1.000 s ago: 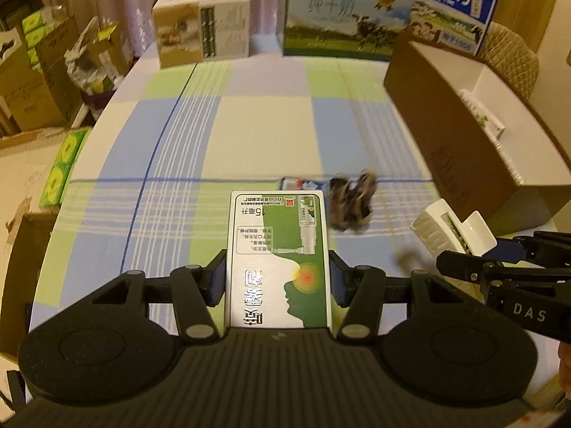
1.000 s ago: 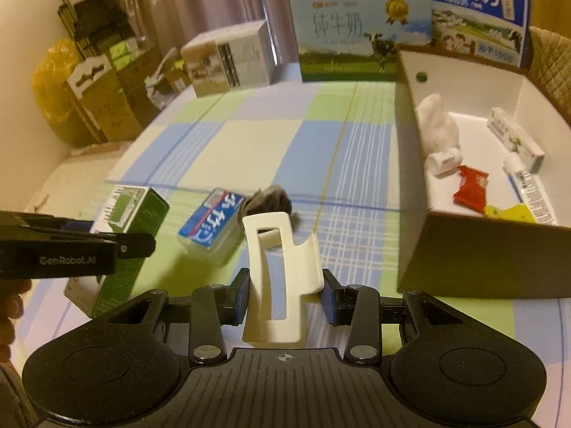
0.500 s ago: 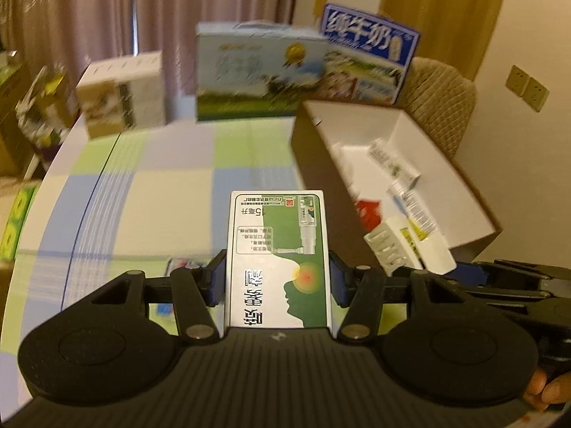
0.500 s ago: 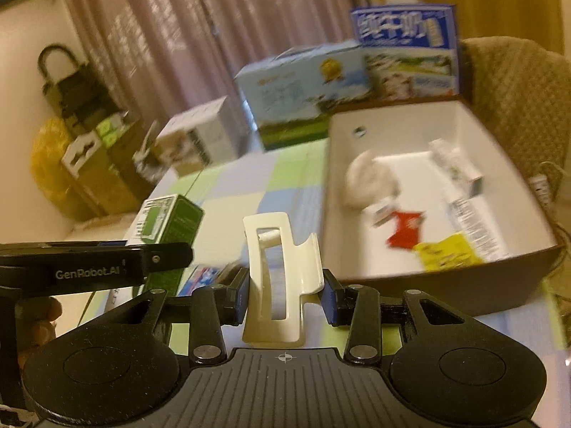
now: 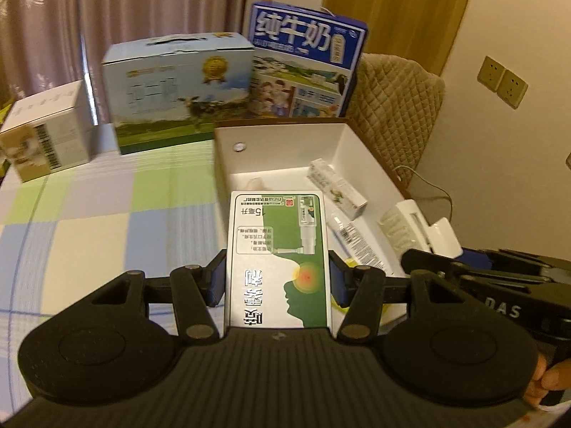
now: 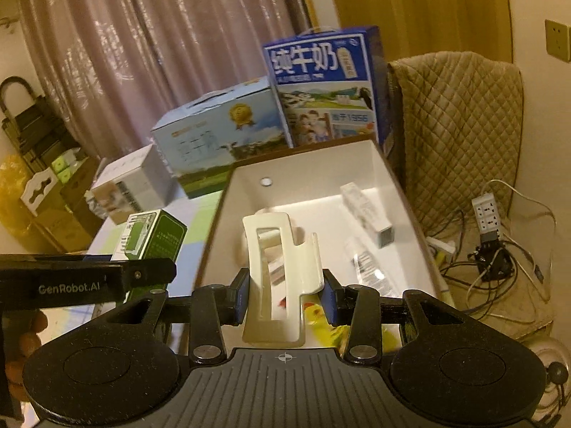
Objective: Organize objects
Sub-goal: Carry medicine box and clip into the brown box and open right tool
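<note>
My left gripper [image 5: 277, 278] is shut on a green and white medicine box [image 5: 277, 260], held above the near left wall of the open cardboard box [image 5: 285, 149]. My right gripper [image 6: 284, 296] is shut on a cream plastic hair clip [image 6: 278, 274], raised over the same cardboard box [image 6: 307, 174]. The hair clip [image 5: 417, 228] also shows at the right of the left wrist view, and the medicine box [image 6: 150, 237] at the left of the right wrist view. Inside the cardboard box lie a small white carton [image 5: 337, 187], a tube [image 6: 367, 264] and a yellow packet [image 6: 317, 317].
Two milk cartons [image 5: 178, 89] [image 5: 307, 60] and a white carton [image 5: 43, 132] stand at the back of the checked tablecloth [image 5: 107, 221]. A quilted chair [image 6: 460, 125] stands right of the cardboard box, with a power strip and cables [image 6: 489, 221] on the floor.
Both grippers have risen and swung right, from over the tablecloth to above the open cardboard box. Each still holds its object. The items left on the cloth have dropped out of view.
</note>
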Available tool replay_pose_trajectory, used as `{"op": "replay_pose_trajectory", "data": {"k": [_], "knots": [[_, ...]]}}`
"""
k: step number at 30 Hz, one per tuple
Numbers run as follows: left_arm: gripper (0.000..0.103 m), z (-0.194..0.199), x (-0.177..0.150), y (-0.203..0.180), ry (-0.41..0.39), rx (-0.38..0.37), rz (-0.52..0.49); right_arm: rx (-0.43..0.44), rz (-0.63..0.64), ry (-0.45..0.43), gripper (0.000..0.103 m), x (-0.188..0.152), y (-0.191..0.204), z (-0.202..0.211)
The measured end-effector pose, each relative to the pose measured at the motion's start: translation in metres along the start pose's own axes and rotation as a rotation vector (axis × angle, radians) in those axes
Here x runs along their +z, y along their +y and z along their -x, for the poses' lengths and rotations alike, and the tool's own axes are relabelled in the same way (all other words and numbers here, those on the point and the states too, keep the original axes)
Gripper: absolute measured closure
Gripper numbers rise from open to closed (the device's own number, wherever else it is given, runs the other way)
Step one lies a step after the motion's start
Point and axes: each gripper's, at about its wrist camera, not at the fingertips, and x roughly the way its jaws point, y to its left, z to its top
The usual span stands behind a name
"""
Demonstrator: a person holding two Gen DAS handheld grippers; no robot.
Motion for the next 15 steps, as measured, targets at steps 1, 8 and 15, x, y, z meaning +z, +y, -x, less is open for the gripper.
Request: {"op": "replay_pose_trajectory", "data": {"k": [1,8,15], "knots": [[0.052,-0.008,0.005,-0.005,0.005,-0.002,-0.005,-0.003,-0.004,0.003,0.066,0.004,-0.006,-0.006],[0.052,-0.068,0.031,-0.023,0.046,0.016,-0.028,-0.016,-0.019,0.046,0.066,0.016,-0.037,-0.058],[0.052,-0.122,0.054,-0.016,0.079,0.055,0.001,-0.024,-0.03,0.072,0.066,0.031,-0.052,-0.114]]}}
